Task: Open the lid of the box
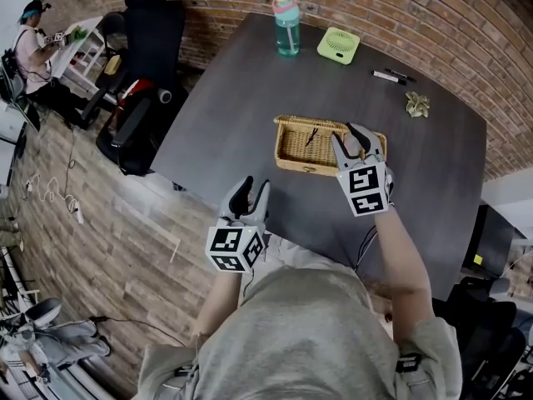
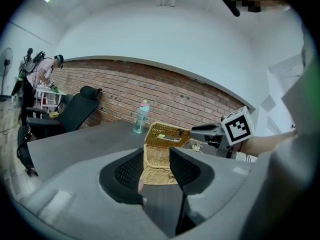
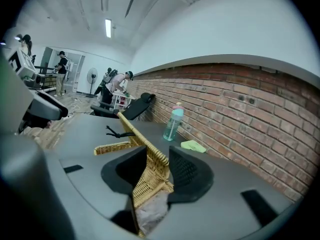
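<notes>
My right tongs (image 1: 353,142) pinch the raised lid (image 3: 143,143) by its rim above the wicker box (image 1: 296,163). My left tongs (image 1: 254,187) gape wide and empty, with bare worktop (image 1: 208,132) ahead.

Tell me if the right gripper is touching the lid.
Touching. The right gripper view shows the right gripper pinching the lid by its edge.

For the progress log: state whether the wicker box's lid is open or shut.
Partly open: the lid is tilted up off the box, its edge gripped in the right gripper.
</notes>
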